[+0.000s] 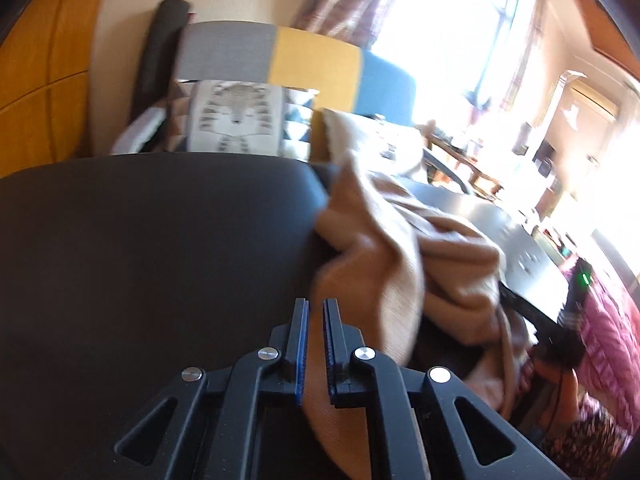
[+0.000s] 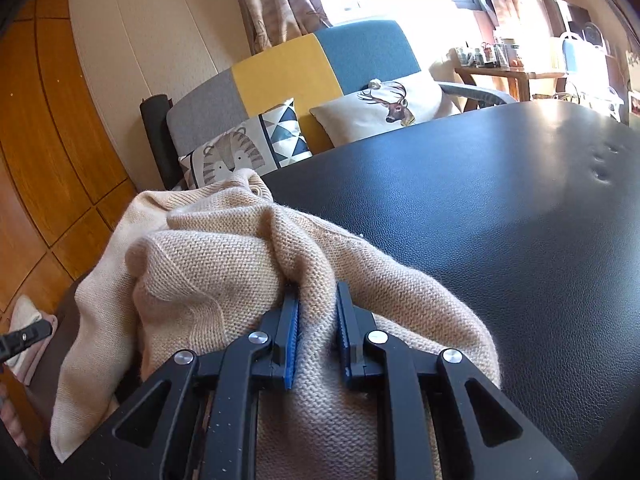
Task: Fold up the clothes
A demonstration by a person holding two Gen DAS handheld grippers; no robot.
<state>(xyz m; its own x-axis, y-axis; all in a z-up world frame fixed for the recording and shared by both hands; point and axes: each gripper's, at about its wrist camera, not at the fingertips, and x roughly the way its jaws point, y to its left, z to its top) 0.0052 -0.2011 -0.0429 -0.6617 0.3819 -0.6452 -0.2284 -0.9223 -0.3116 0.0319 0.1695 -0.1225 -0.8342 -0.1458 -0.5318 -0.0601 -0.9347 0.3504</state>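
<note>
A beige knitted sweater (image 2: 224, 264) lies bunched on a black leather table (image 2: 500, 216). My right gripper (image 2: 318, 292) is shut on a thick fold of the sweater, with knit bulging over the fingertips. My left gripper (image 1: 316, 304) is shut on a flat strip of the same sweater (image 1: 400, 248), which runs between the fingers and rises in a crumpled heap to the right over the table (image 1: 160, 240). The right gripper shows in the left wrist view (image 1: 568, 320) as a dark shape beyond the heap. The left view is motion-blurred.
A grey, yellow and blue sofa (image 2: 304, 68) with printed cushions (image 2: 248, 148) stands behind the table. A wooden cabinet (image 2: 44, 140) is at the left. A bright window (image 1: 448, 28) and cluttered shelves (image 2: 520, 60) are at the right. Pink fabric (image 1: 608, 332) lies at the right.
</note>
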